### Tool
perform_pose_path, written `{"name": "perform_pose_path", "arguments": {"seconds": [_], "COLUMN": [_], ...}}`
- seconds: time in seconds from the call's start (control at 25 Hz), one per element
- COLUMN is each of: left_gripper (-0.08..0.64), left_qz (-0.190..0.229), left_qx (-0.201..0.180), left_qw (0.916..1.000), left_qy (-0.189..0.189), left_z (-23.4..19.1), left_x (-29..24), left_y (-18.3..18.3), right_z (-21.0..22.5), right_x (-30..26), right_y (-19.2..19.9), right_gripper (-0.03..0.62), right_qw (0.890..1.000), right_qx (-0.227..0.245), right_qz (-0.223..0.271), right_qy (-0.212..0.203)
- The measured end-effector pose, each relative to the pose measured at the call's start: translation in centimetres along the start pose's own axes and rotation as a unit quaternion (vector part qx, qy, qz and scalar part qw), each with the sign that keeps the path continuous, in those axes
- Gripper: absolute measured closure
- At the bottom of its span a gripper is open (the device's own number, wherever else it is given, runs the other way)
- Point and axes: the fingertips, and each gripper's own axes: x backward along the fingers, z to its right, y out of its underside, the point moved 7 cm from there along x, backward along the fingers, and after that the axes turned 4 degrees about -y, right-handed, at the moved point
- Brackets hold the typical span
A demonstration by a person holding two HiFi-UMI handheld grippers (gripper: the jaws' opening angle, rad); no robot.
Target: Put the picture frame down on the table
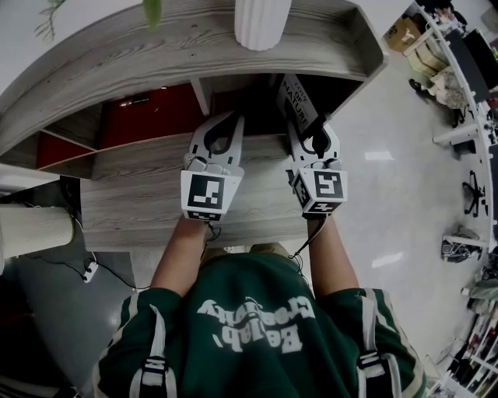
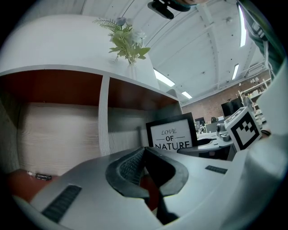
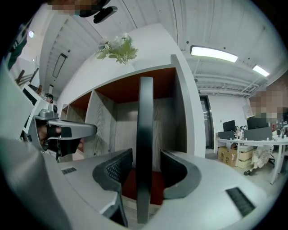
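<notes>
The picture frame is black with a white print that reads "NATURE". It stands tilted in the open compartment under the grey wooden shelf top. My right gripper is shut on the frame's lower part. In the right gripper view the frame shows edge-on between the two pads. My left gripper is beside it to the left, shut and holding nothing. The left gripper view shows the frame's front and the right gripper's marker cube to the right.
A wooden table surface lies below both grippers. The compartments have a red back panel and a white divider. A white ribbed vase with a plant stands on top. A pale cylinder stands at the left.
</notes>
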Motion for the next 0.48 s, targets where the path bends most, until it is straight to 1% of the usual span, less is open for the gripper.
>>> {"name": "perform_pose_path", "arguments": {"seconds": [0.2,0.36,0.48], "left_gripper": [0.541,0.541,0.541], "left_qz": [0.003,0.008,0.010], "left_qx": [0.001,0.000,0.002], "left_qw": [1.0000,0.9999,0.9998], "left_qy": [0.004,0.012,0.017], "left_z": [0.1,0.5,0.1], "left_x": [1.4,2.9,4.9], "left_y": [-0.9,-2.0,-2.3], "right_z": [-0.5,-0.9,-2.3], "right_x": [2.3,4.7,6.4], "right_y": [-0.5,-1.7,-2.3], "right_gripper": [0.396,0.393,0.393], "right_qw": [1.000,0.999,0.999], "right_qx": [0.002,0.004,0.006], "right_qz": [-0.005,0.000,0.003], "right_qy": [0.016,0.033,0.046]}}
